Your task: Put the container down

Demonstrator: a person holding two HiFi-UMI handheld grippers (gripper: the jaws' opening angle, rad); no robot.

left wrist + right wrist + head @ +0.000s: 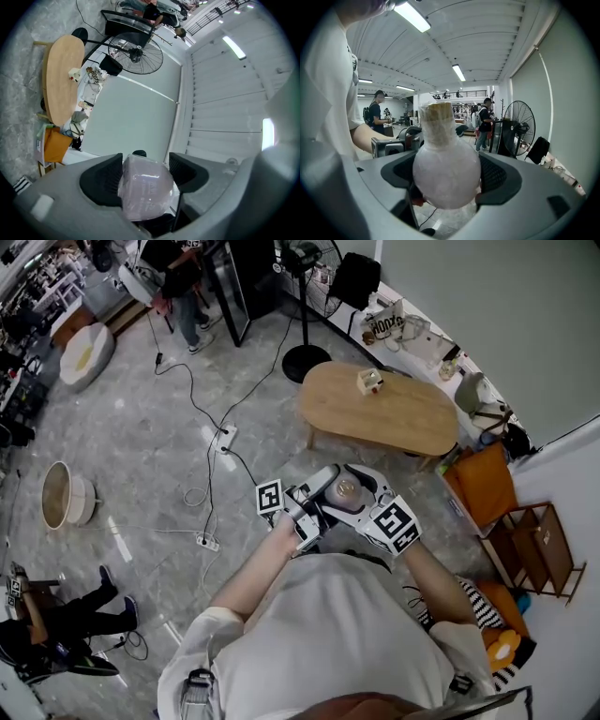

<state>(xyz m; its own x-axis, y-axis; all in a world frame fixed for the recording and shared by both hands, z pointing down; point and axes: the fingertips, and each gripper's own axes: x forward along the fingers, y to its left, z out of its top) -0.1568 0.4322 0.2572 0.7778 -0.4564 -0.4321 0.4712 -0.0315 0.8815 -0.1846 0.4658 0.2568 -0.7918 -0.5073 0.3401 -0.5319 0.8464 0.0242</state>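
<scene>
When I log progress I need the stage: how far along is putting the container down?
Done: nothing yet shows. In hand: the left gripper and right gripper both clamp the round corked container, held in the air before the person's chest. Remaining: lower it onto a surface, perhaps the oval wooden table ahead, and open both.

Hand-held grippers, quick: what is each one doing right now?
Left hand-held gripper: closed on the container.
Right hand-held gripper: closed on the same container.

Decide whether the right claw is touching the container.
Touching. In the right gripper view the right claw has the container pressed between its jaws, the round body meeting both sides with no gap.
</scene>
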